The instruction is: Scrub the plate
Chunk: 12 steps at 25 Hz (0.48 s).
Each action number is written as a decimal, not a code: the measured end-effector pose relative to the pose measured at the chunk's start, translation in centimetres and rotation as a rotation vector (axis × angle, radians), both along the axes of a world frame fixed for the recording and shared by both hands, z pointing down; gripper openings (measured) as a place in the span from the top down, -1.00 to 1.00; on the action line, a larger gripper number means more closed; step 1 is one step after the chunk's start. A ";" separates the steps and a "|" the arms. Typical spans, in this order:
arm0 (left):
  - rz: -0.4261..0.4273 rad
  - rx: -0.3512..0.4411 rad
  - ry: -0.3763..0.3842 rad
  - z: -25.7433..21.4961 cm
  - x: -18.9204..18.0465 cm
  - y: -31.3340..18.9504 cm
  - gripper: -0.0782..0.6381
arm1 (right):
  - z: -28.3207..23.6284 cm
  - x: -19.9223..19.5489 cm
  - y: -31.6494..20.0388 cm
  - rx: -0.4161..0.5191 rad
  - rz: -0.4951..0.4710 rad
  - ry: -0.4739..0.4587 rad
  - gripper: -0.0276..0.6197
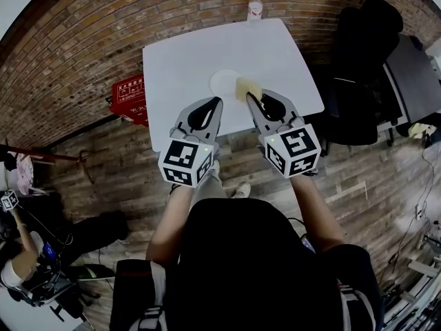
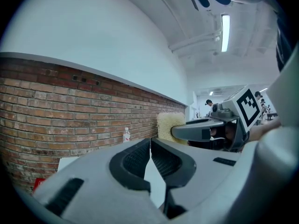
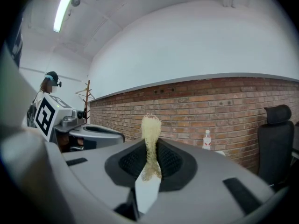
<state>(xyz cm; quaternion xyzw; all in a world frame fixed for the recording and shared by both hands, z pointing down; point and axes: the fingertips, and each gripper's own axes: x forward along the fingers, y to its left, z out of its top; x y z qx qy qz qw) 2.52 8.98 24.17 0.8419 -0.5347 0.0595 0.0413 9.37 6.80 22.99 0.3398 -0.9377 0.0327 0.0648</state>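
Pinching a yellow sponge [image 1: 247, 88], the right gripper [image 1: 252, 97] holds it over the right rim of the plate [image 1: 223, 82], near the front edge of the tabletop [image 1: 186, 54]; the left gripper [image 1: 216, 102] has its jaws together, empty.

White round plate [image 1: 224, 83] flat on table [image 1: 179, 61]; yellow sponge [image 1: 247, 88] clamped in right tool [image 1: 252, 99], at plate's right rim

You have no wording here that can be read. The red box [image 1: 129, 95] beside the white bench [image 1: 186, 61] carries white print, too small to make out. The clear plastic bottle [image 1: 255, 7] at the bench's far edge wears a red label, its lettering blurred. The cubes on your left hand-held gripper [image 1: 219, 102] and right hand-held gripper [image 1: 251, 98] show only black-and-white square patterns.
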 end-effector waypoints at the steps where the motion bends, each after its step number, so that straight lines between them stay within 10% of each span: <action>1: -0.003 0.002 -0.001 0.0 0.1 0.1 0.71 | 0.0 0.1 0.1 0.001 -0.003 -0.001 0.74; 12: -0.036 0.023 -0.084 -0.3 -1.3 0.0 0.71 | -0.4 -0.9 0.1 0.031 -0.017 0.005 0.74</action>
